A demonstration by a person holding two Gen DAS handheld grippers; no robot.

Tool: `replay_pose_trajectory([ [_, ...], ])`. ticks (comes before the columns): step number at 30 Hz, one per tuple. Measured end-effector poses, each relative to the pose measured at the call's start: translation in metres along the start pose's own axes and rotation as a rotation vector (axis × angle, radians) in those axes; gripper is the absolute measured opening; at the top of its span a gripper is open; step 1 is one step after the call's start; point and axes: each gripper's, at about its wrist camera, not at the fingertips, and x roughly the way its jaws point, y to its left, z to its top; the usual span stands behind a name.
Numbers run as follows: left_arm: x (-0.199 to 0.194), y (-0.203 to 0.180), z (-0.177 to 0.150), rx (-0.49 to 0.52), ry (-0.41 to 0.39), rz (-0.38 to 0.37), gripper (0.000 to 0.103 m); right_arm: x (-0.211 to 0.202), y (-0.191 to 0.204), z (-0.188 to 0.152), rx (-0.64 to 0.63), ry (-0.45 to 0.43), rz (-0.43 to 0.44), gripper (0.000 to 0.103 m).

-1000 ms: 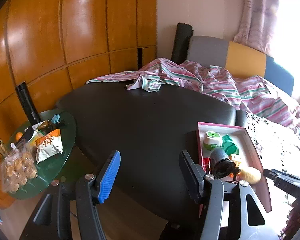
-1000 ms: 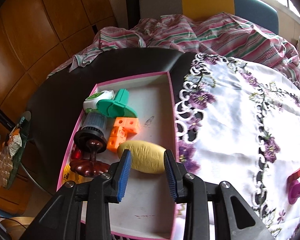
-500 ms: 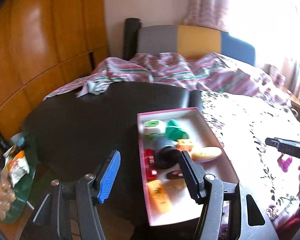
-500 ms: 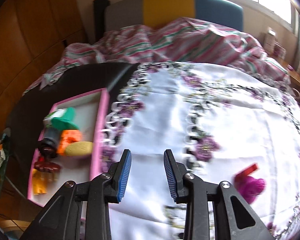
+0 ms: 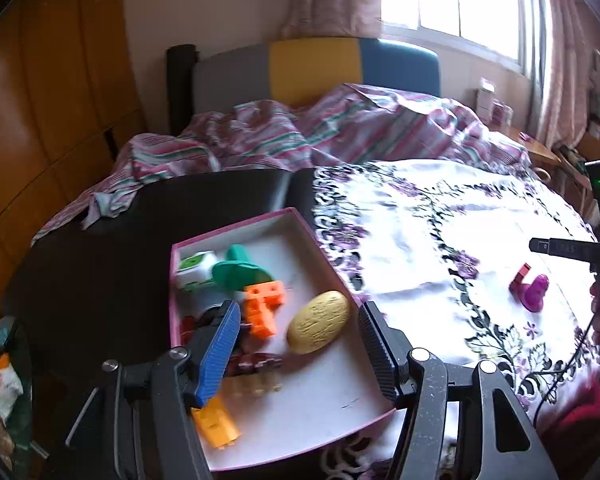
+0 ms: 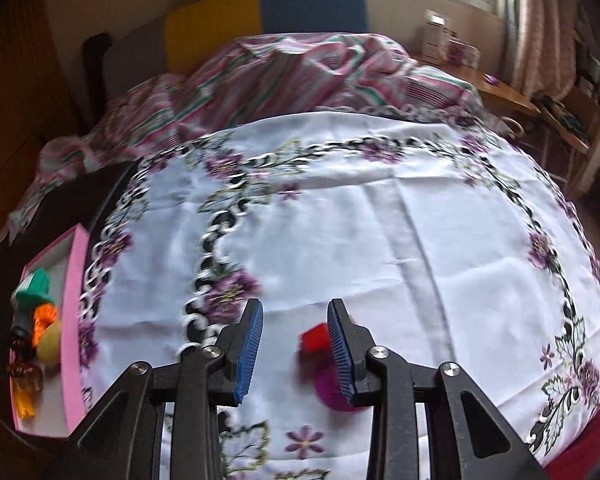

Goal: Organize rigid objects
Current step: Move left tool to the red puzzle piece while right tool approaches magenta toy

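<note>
- Pink-rimmed tray (image 5: pixel 332 276) of toys, lying on the tabletop half on dark surface (image 5: pixel 100 280), half on the white floral cloth (image 5: pixel 420 240); seen at far left edge in the right wrist view.
- Inside the tray: yellow oval piece (image 5: pixel 318 326), orange block piece (image 5: pixel 262 306), green disc-shaped toy (image 5: pixel 236 272), white-and-green cube (image 5: pixel 194 268), yellow piece near the front wall (image 5: pixel 216 424), dark brown piece (image 5: pixel 256 360) partly hidden behind the blue pad.
- Left gripper (image 5: pixel 296 344) pitched downward over the tray's near half; jaws standing about half apart, holding nothing, yellow oval piece showing in the gap but untouched.
- Right gripper (image 6: pixel 294 344) tilted steeply down over the cloth, well apart from the tray; jaws only narrowly parted, gripping nothing.
- Magenta-and-red toy (image 6: pixel 318 340) lying on the cloth just under the right-hand pad, blurred, partly covered by it; contact cannot be told. Same toy visible in the left wrist view (image 5: pixel 530 288), far right of the tray.
- Striped bedding (image 5: pixel 340 128) bunched beyond the tabletop.
</note>
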Motion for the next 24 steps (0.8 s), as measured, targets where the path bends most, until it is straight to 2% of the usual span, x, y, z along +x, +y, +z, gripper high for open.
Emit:
replay_pose_trajectory([
  [3,0.009,-0.017,0.002,0.028,0.017,-0.027,0.062,0.010,-0.029,-0.001,0.133,0.044,-0.037,0.033],
  [6,0.020,-0.036,0.005,0.047,0.051,-0.087,0.062,0.003,-0.053,0.003,0.243,-0.003,-0.027,0.033],
  [11,0.037,-0.073,0.008,0.095,0.095,-0.171,0.062,0.000,-0.083,-0.002,0.402,-0.001,-0.010,0.033],
  [17,0.057,-0.107,0.009,0.134,0.160,-0.245,0.062,0.002,-0.093,-0.004,0.465,0.019,0.016,0.033],
  [24,0.076,-0.153,0.016,0.238,0.172,-0.373,0.058,0.002,-0.095,-0.004,0.480,0.027,0.031,0.033],
])
